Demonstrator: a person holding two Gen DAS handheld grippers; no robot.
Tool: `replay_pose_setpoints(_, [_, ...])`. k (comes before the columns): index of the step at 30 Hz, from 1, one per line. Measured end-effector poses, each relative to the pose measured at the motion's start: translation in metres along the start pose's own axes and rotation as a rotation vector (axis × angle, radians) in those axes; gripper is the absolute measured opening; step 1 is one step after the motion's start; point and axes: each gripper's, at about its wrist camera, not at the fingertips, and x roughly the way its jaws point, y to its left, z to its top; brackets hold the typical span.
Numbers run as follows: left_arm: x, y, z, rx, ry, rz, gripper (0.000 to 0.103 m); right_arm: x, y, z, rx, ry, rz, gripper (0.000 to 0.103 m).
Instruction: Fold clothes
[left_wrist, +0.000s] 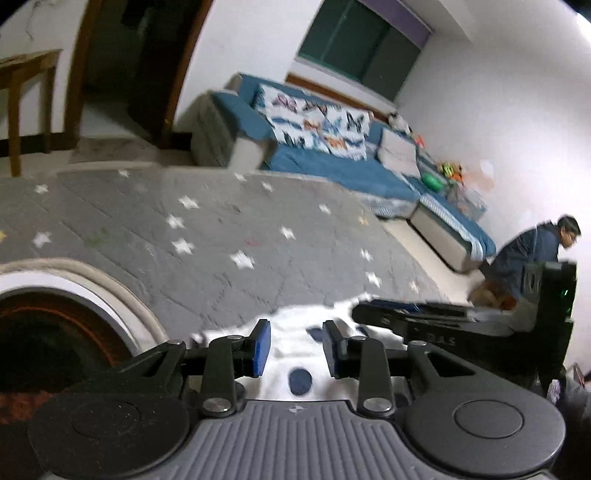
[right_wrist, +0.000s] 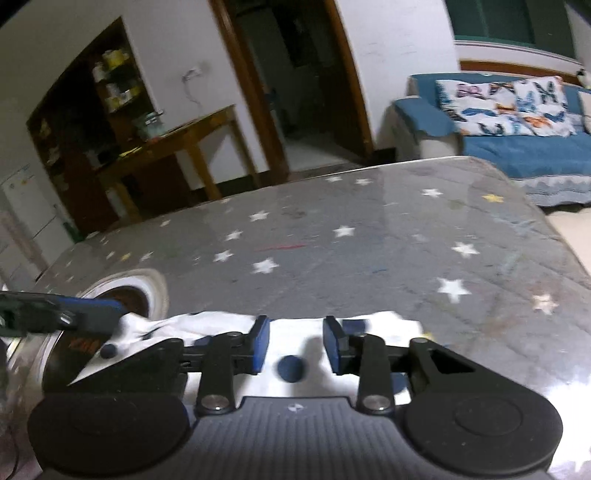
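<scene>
A white garment with dark blue dots (left_wrist: 295, 332) lies at the near edge of a grey star-patterned table (left_wrist: 207, 229). My left gripper (left_wrist: 296, 345) is open just above it, blue pads apart, nothing between them. In the right wrist view the same garment (right_wrist: 295, 332) lies under my right gripper (right_wrist: 295, 341), which is also open and empty. The right gripper shows in the left wrist view (left_wrist: 443, 321) at the right, over the cloth. The left gripper shows in the right wrist view (right_wrist: 66, 314) at the left, touching the cloth's left end.
A round white-rimmed dark object (left_wrist: 55, 325) sits on the table at the left; it also shows in the right wrist view (right_wrist: 125, 291). A blue sofa (left_wrist: 332, 155) with patterned cushions stands beyond. A person (left_wrist: 535, 251) crouches at the right. A wooden side table (right_wrist: 177, 140) stands by the doorway.
</scene>
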Motion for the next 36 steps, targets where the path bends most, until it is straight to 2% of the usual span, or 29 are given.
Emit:
replay_pose_setpoints(4, [0.019,0.010,-0.010,-0.020,0.055,0.033,0.032,0.018,0.006,-0.004,-0.015,0.044,0.003,0.034])
replay_pose_setpoints(7, [0.014,0.011,-0.011,-0.026,0.044,0.029,0.033,0.019,0.006,-0.005,-0.015,0.054,0.000,0.034])
replay_pose_setpoints(12, [0.003,0.010,-0.017,-0.016,0.020,0.025,0.034,-0.018,0.015,-0.007,-0.056,0.023,0.020,0.034])
replay_pose_setpoints(17, [-0.012,-0.002,-0.031,0.056,-0.006,0.033,0.032,-0.048,0.029,-0.036,-0.112,0.048,0.031,0.034])
replay_pose_setpoints(23, [-0.006,-0.005,-0.048,0.133,0.009,0.091,0.032,-0.069,0.035,-0.076,-0.174,0.057,-0.037,0.035])
replay_pose_setpoints(26, [-0.003,-0.005,-0.052,0.132,0.010,0.100,0.032,-0.079,0.033,-0.089,-0.194,0.058,-0.074,0.035])
replay_pose_setpoints(31, [-0.005,-0.007,-0.053,0.148,-0.003,0.106,0.034,-0.092,0.025,-0.093,-0.170,0.037,-0.101,0.039])
replay_pose_setpoints(36, [-0.004,-0.001,-0.054,0.112,0.005,0.098,0.034,-0.095,0.023,-0.092,-0.146,0.027,-0.108,0.039])
